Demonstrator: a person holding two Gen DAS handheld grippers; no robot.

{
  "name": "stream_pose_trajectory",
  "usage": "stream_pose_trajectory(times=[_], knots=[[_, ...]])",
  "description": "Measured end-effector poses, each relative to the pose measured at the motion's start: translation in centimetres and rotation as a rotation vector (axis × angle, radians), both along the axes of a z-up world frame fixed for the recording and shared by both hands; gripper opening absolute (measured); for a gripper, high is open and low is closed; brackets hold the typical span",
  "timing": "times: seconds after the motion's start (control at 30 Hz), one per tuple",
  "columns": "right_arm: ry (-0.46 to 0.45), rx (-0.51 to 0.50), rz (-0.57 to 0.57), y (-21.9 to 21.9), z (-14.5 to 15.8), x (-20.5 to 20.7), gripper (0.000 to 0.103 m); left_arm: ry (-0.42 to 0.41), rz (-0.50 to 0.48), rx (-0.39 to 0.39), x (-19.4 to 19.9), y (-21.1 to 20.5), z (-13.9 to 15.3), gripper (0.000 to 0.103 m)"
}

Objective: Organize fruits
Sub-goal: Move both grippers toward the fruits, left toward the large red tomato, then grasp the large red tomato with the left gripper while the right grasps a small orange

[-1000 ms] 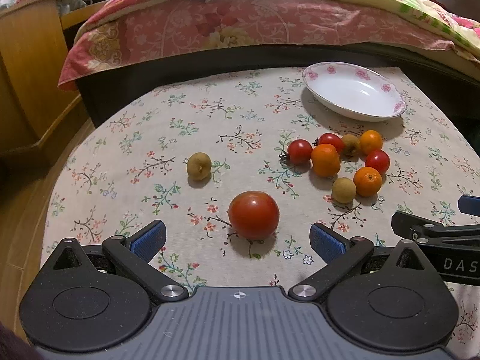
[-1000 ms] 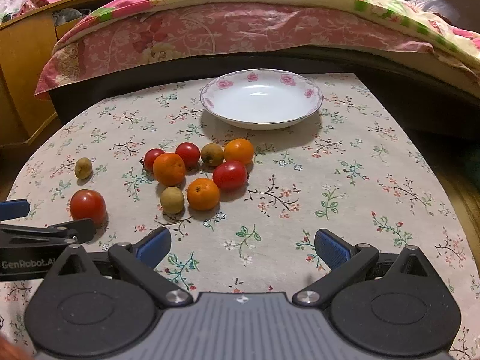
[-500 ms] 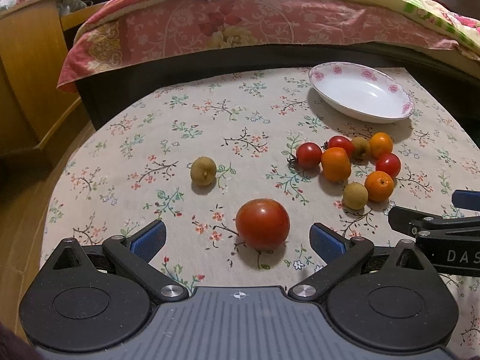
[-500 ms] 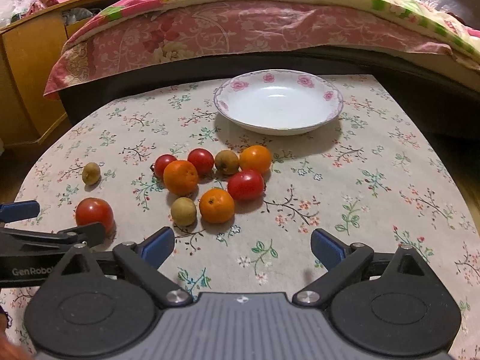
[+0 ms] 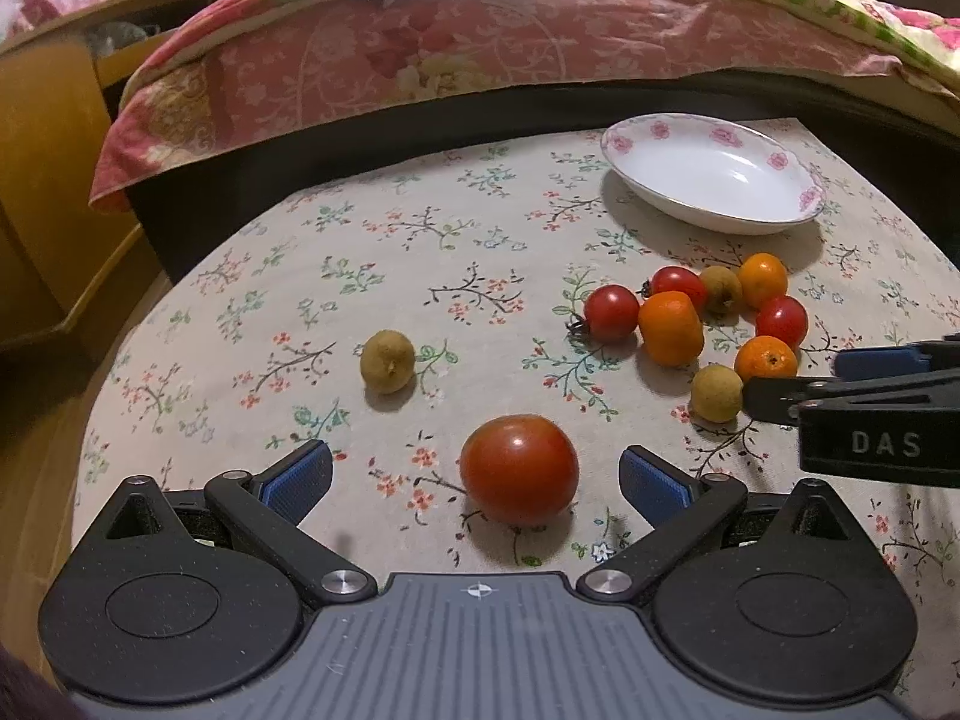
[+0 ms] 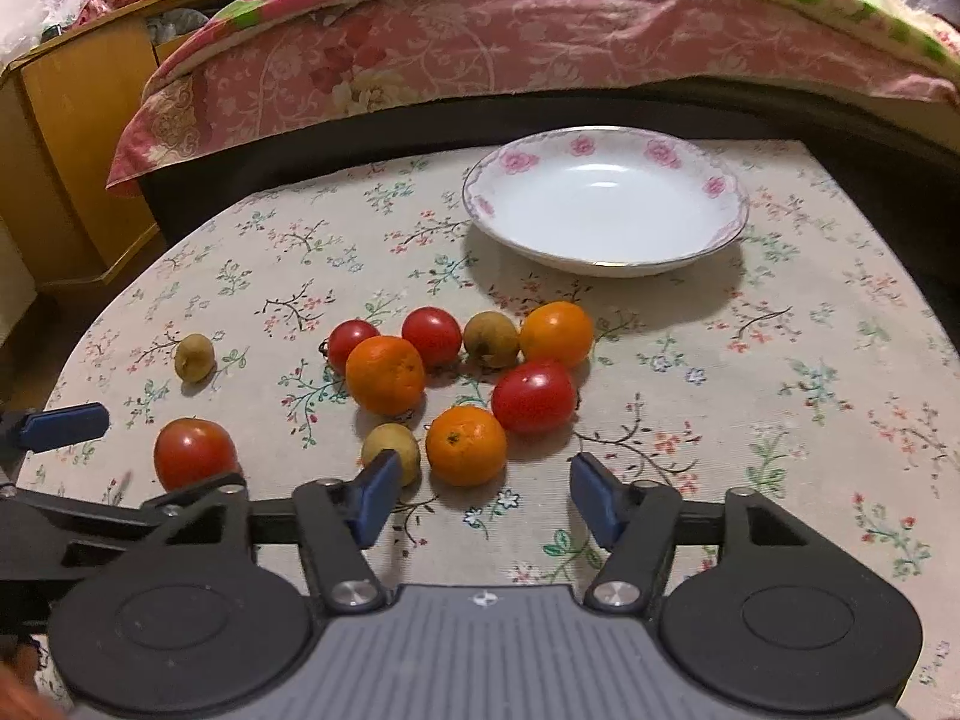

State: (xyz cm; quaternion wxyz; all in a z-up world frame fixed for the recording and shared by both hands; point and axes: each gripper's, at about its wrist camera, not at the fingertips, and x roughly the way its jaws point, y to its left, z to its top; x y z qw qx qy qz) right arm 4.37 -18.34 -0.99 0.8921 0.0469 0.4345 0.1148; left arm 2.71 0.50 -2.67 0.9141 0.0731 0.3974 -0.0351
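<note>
Left wrist view: the left gripper (image 5: 477, 477) has its two blue-padded fingers (image 5: 297, 477) spread wide apart and gripping nothing; a large red tomato (image 5: 519, 468) lies on the cloth between them, slightly right of centre in the gap and touching neither pad. Above and left of the tomato, alone at mid-frame, lies a small tan fruit (image 5: 387, 360). Right wrist view: the right gripper (image 6: 485, 501) likewise has its fingers (image 6: 377, 495) apart, with a narrower gap, and nothing held; an orange (image 6: 466, 445) lies just above the gap, nearer the left pad, and a second tan fruit (image 6: 391, 453) sits just behind that left pad, partly hidden by its tip; whether they touch cannot be told. Beyond these, at frame centre, a loose cluster holds a red tomato (image 6: 533, 396), a larger orange (image 6: 385, 373), two small red tomatoes (image 6: 431, 336), another tan fruit (image 6: 491, 339) and a third orange (image 6: 556, 333). The large tomato appears at lower left of this view, beside the black arms of the left gripper. An empty white plate (image 6: 714, 186) with pink roses on its rim stands in the upper centre. All rest on a floral tablecloth (image 6: 780, 360); a bed with a pink patterned quilt (image 6: 510, 48) fills the top of the frame, and wooden furniture (image 6: 72, 138) stands at upper left.
</note>
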Motion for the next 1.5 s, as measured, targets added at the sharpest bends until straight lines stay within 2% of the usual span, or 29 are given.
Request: stream_pose_trajectory(times=[0.17,0.53,0.73,1.0,1.07,1.17,1.33,1.5], knots=[[-0.025,0.011,0.016,0.1,0.2,0.4,0.057,0.028,0.002,-0.061,0.7,0.4,-0.5,0.100],[0.014,0.077,-0.003,-1.0,0.2,0.8,0.048,0.067,0.006,-0.114,1.2,1.0,-1.5,0.089],[0.027,0.062,0.001,-0.8,-0.4,1.1,0.046,0.061,-0.003,-0.098,1.4,0.8,-1.6,0.089],[-0.006,-0.004,0.040,0.8,-0.6,1.9,0.046,0.047,-0.022,-0.082,1.5,0.2,-1.8,0.090],[-0.010,-0.023,0.050,1.1,-0.6,1.9,0.044,0.042,-0.026,-0.082,1.6,0.2,-1.8,0.090],[-0.018,-0.044,0.074,1.6,-0.6,1.6,0.034,0.038,-0.031,-0.079,1.7,0.0,-1.8,0.090],[-0.029,-0.054,0.094,1.6,-0.7,1.2,0.031,0.031,-0.068,-0.083,1.6,-0.4,-1.6,0.077],[-0.021,-0.057,0.094,1.2,-0.6,0.7,0.031,0.029,-0.096,-0.083,1.4,-0.6,-1.5,0.070]])
